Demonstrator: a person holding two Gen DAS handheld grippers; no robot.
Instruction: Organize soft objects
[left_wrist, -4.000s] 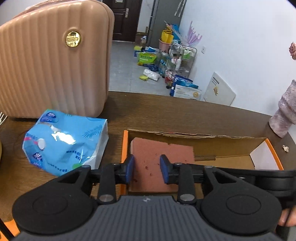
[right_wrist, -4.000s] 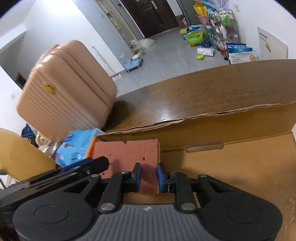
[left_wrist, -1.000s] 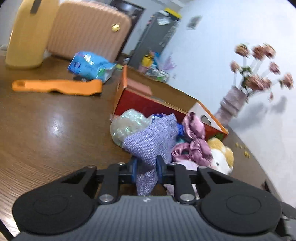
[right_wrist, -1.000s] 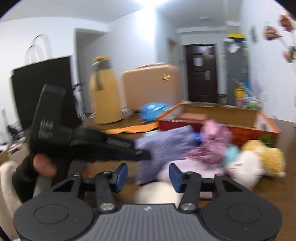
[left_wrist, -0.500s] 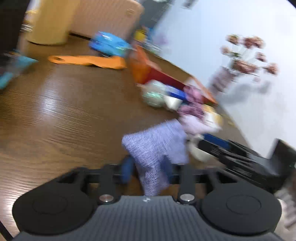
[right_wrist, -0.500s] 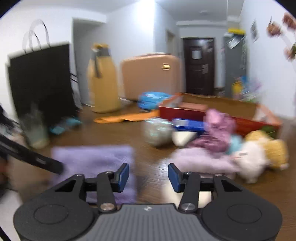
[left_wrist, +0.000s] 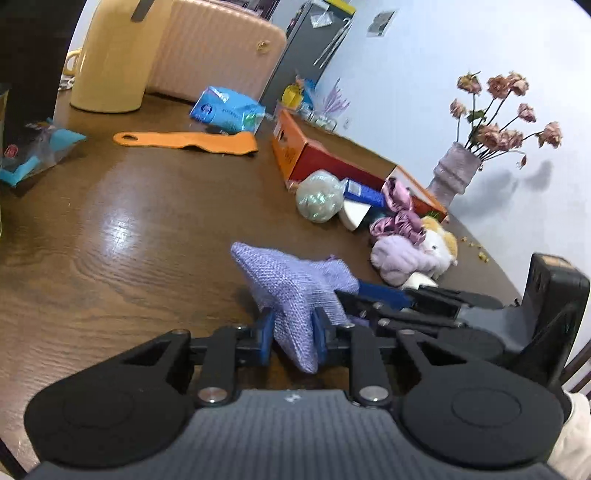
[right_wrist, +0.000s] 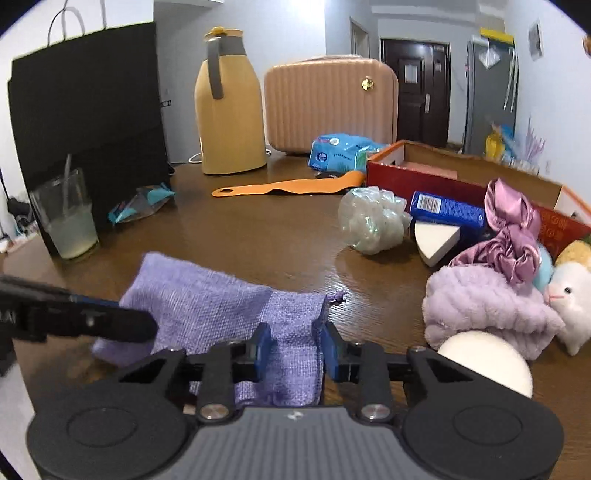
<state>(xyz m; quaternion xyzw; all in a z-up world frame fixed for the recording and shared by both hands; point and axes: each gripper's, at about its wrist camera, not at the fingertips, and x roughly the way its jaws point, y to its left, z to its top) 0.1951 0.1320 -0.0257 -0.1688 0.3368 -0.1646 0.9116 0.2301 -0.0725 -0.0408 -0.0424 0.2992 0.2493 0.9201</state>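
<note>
A purple woven pouch (left_wrist: 295, 288) hangs just above the brown table, stretched between both grippers. My left gripper (left_wrist: 293, 334) has its jaws closing, and its blue pads press on one end of the pouch. My right gripper (right_wrist: 295, 349) is closing too, with the pouch (right_wrist: 207, 299) bunched between its pads at the drawstring end. The right gripper (left_wrist: 354, 291) reaches in from the right in the left wrist view. A red and orange cardboard box (right_wrist: 424, 181) stands behind a pile holding a lilac plush cloth (right_wrist: 480, 306), a satin scrunchie (right_wrist: 513, 236) and a white plush toy (right_wrist: 572, 295).
A bubble-wrap ball (right_wrist: 369, 221), a blue carton (right_wrist: 447, 210) and a white wedge (right_wrist: 439, 236) lie by the box. Further back are a yellow thermos (right_wrist: 229, 122), a pink case (right_wrist: 328, 103), a tissue pack (right_wrist: 340, 151), an orange strip (right_wrist: 288, 188) and a glass (right_wrist: 70, 221).
The left gripper has carried the pouch away from the pile to the near part of the table. The right gripper has come down onto the pouch's other end and its jaws have narrowed.
</note>
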